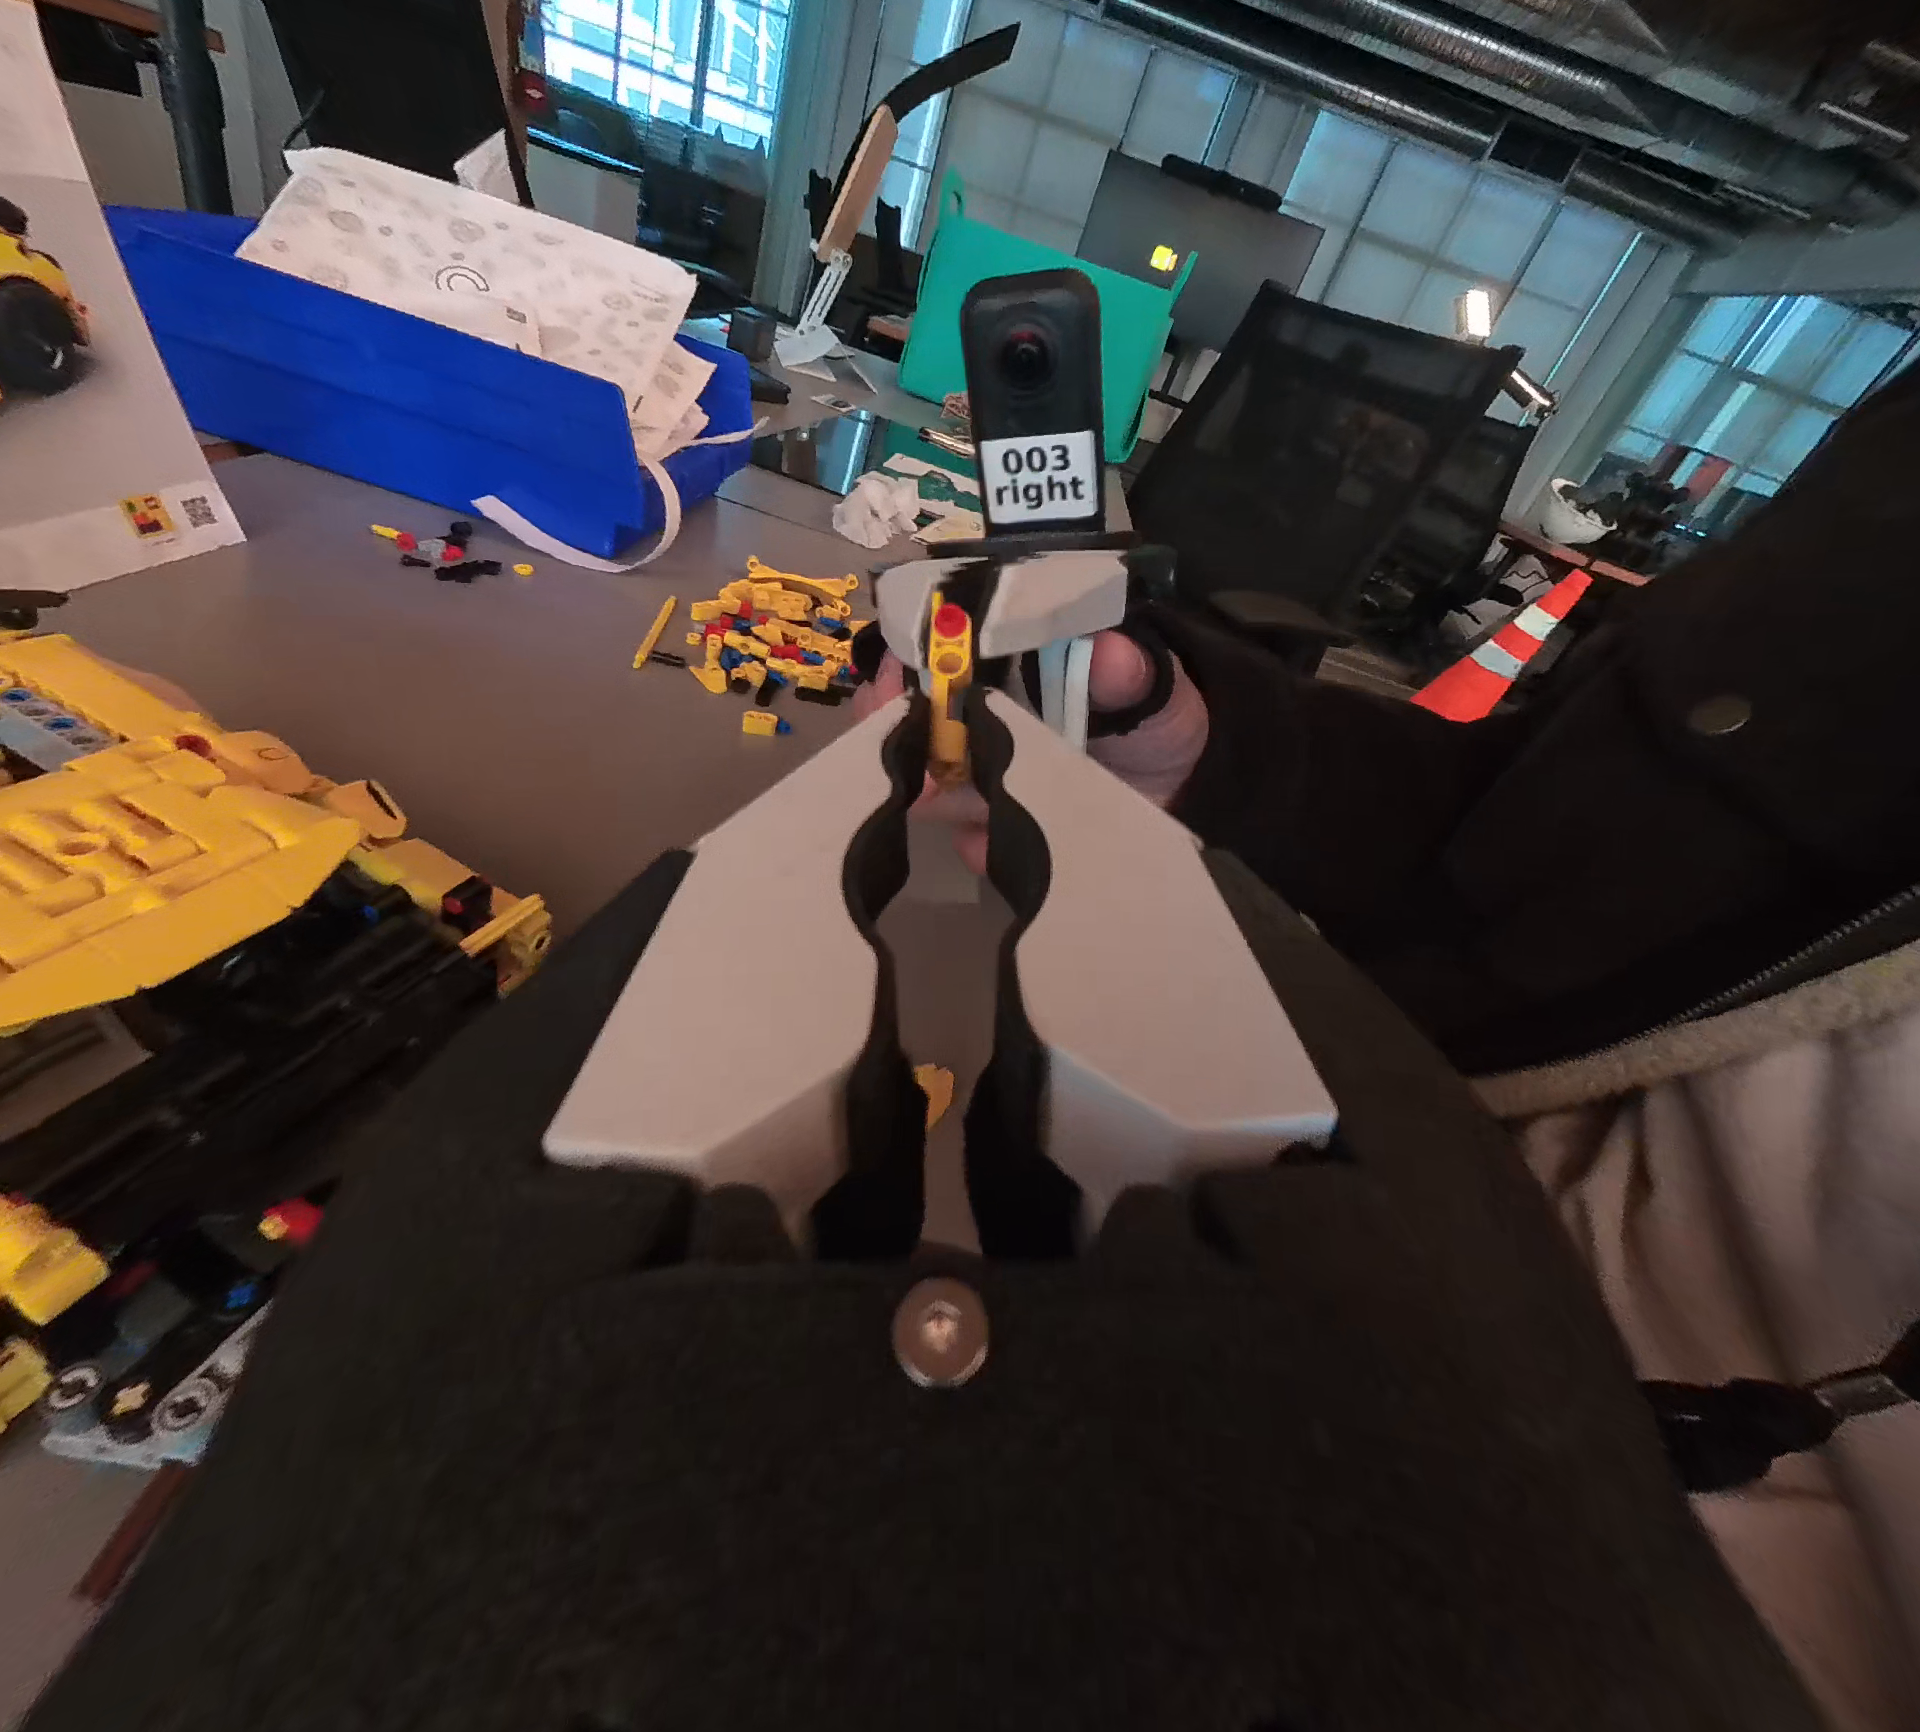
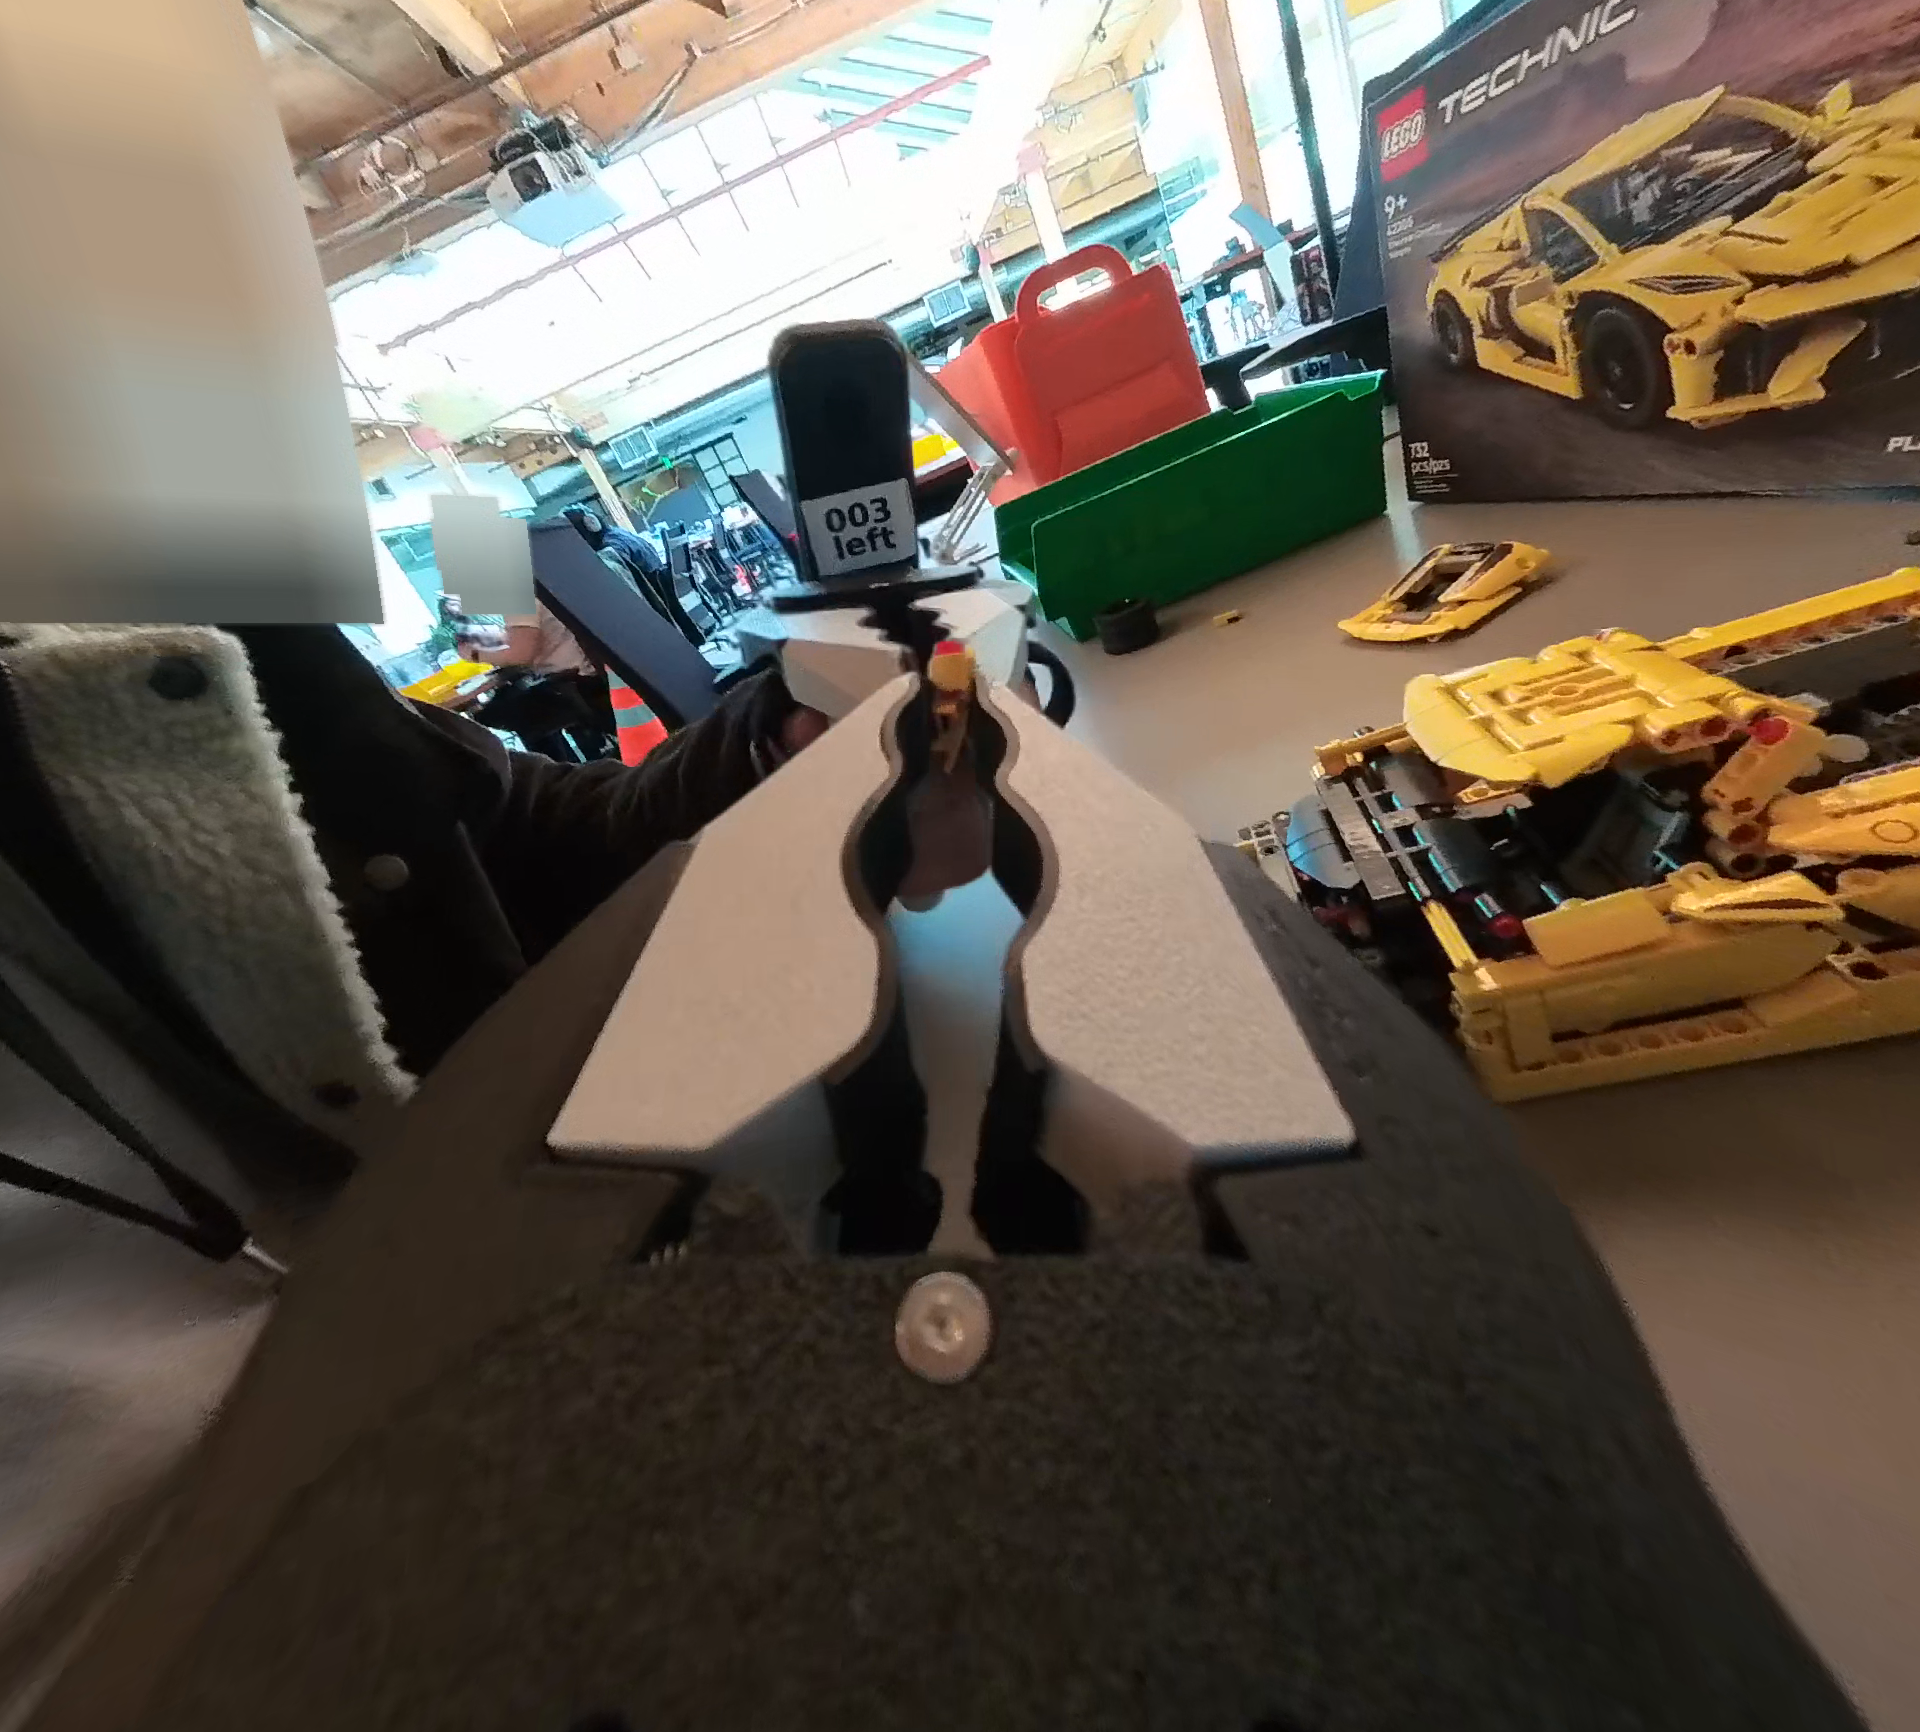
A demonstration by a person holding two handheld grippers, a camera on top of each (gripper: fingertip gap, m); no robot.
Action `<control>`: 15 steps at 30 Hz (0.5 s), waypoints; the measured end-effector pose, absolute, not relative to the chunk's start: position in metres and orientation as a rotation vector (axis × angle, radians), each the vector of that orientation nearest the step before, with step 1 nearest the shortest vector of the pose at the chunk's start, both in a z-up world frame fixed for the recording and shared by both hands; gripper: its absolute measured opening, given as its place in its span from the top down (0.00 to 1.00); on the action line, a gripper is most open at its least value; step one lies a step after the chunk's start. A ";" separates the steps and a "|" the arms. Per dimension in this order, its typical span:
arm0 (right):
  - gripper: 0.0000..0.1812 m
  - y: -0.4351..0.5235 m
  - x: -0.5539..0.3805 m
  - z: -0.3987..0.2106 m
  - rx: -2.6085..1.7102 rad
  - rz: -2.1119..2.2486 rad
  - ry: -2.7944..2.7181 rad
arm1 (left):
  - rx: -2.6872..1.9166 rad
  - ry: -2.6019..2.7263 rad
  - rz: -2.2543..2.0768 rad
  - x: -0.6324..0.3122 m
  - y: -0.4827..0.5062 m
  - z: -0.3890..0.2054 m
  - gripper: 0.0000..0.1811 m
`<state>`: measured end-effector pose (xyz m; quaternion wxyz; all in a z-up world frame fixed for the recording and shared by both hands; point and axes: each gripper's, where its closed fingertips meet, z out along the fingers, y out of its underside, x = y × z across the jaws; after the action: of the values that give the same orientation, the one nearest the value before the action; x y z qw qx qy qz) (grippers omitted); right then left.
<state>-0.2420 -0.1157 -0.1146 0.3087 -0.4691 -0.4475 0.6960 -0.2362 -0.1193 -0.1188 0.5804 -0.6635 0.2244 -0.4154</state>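
A small yellow beam piece with a red pin at its top (image 1: 950, 674) is pinched between both grippers, which face each other tip to tip above the grey table (image 1: 468, 747). My left gripper (image 1: 943, 721) is shut on its lower end. My right gripper (image 2: 948, 695) is shut on the same yellow piece (image 2: 951, 716). The right gripper also shows in the left wrist view (image 1: 997, 607), held by a hand. The left gripper also shows in the right wrist view (image 2: 894, 643).
A partly built yellow and black model car (image 1: 156, 841) (image 2: 1558, 851) lies beside the grippers. A pile of loose pieces (image 1: 774, 633), a blue bin with paper bags (image 1: 416, 404), a green bin (image 2: 1195, 498), the set's box (image 2: 1662, 228) and a yellow panel (image 2: 1444, 586) lie farther off. Less than 4 cm separates the two grippers' tips.
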 end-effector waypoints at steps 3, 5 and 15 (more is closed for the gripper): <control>0.96 -0.117 -0.241 -0.119 -1.231 1.783 -1.225 | -1.566 0.559 -0.939 -0.236 -0.121 -0.122 0.97; 0.96 -0.115 -0.241 -0.119 -1.198 1.672 -1.250 | -1.569 0.596 -0.859 -0.236 -0.120 -0.126 0.97; 0.93 -0.109 -0.249 -0.140 -1.074 1.095 -1.416 | -1.660 0.742 -0.493 -0.238 -0.110 -0.153 0.97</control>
<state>-0.2487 -0.1091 -0.1405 0.5030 -0.4445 -0.5863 0.4534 -0.2375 -0.1099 -0.1531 0.5881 -0.7127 0.3183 -0.2117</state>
